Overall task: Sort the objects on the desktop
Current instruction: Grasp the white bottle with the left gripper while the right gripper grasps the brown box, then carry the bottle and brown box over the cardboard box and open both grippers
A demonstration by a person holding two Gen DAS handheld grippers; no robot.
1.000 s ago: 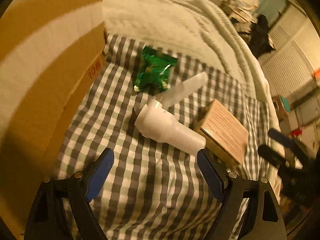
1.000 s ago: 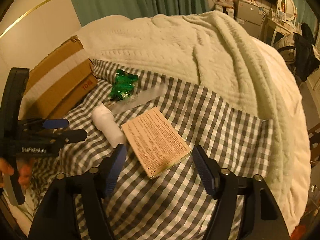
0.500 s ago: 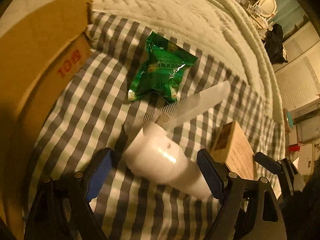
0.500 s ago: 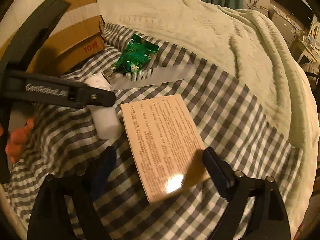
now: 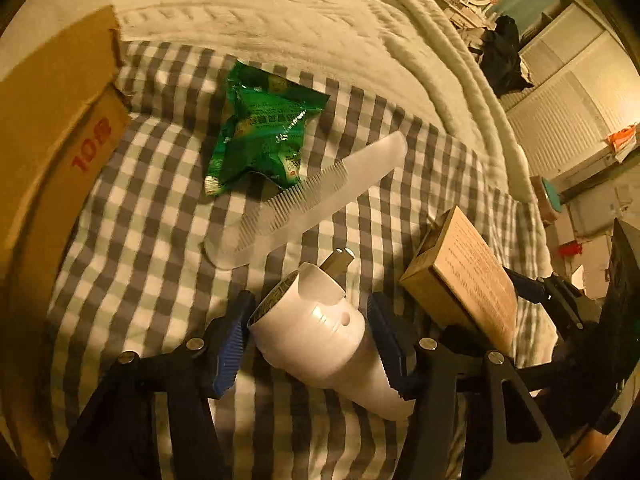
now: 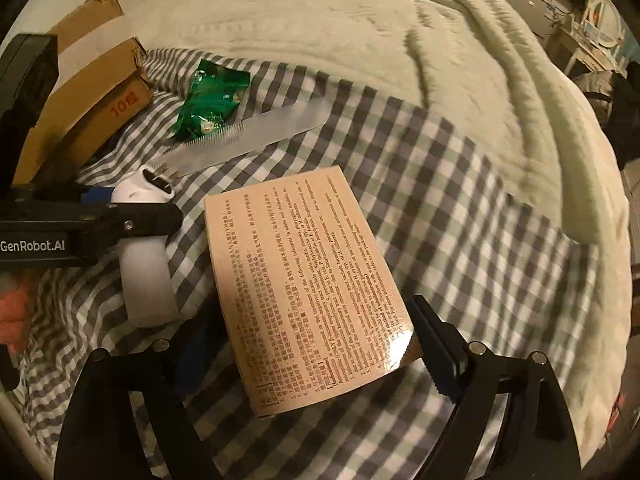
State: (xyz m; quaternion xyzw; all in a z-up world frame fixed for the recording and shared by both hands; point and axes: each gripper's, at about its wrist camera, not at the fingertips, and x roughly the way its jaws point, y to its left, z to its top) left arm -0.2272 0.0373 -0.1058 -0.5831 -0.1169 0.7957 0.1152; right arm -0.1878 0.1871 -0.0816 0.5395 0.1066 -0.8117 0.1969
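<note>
Desktop objects lie scattered on the checked cloth [image 5: 152, 216], four that I can count. White bottle [image 5: 316, 328] lies on its side at lower centre of the left wrist view, nozzle end toward the upper right of the frame, directly between my left gripper [image 5: 308, 344] fingers. Left jaws are closing; the blue pads [image 5: 230, 344] sit just beside the bottle on each flank, and I cannot tell whether they press it yet. Frosted comb [image 5: 312, 196] lies diagonally just above the bottle, its teeth toward the upper left. Green packet [image 5: 264, 132] sits above the comb, one corner touching or overlapping the teeth. Cardboard carton [image 5: 48, 152] fills the left edge of that frame, red print on its side.

Right wrist view: tan printed box [image 6: 304, 280] occupies the centre, lying flat, its long axis running toward the bottom of the frame. My right gripper [image 6: 308, 356] straddles its near end, jaws wide and narrowing slightly; the right-hand pad [image 6: 436, 348] stands just beside the box edge with no clear contact, and the left-hand pad is mostly hidden under the box corner. Same bottle shows at left of this frame with the left gripper across it. Cream blanket [image 6: 400, 48] covers the upper half.
</note>
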